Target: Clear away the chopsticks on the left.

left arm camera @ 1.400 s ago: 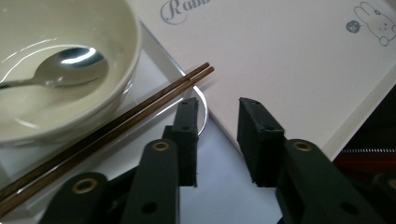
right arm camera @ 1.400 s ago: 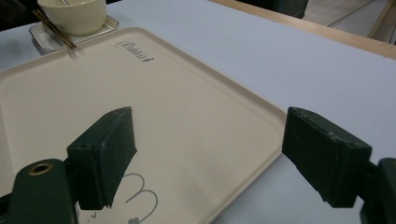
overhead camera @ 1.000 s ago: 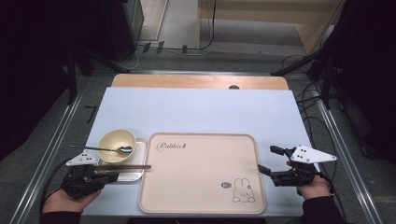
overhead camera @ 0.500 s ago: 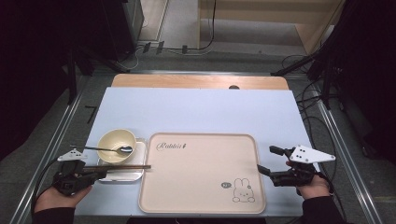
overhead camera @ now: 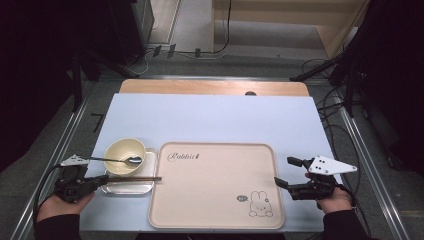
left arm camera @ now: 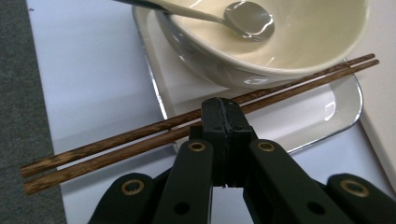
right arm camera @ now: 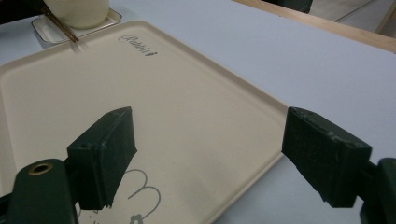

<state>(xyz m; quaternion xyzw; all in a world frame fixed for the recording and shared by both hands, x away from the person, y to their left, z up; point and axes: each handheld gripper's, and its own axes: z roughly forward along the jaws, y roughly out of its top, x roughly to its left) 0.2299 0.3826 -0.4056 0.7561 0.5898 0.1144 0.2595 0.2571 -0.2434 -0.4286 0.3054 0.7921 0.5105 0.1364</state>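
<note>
My left claw (left arm camera: 223, 112) at the chopsticks (left arm camera: 140, 140).
Its jaws are pressed together, gripping nothing, tips over the chopsticks; my right claw (right arm camera: 210, 158) gapes wide above the tray (right arm camera: 187, 93).

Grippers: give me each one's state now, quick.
Left gripper: shut, holding nothing, chopsticks just beyond its tips.
Right gripper: open, empty, above the tray.

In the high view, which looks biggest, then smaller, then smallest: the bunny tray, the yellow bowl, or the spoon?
1. Bunny tray, by far the biggest.
2. Yellow bowl.
3. Spoon, thin, though about as long as the bowl is wide.
</note>
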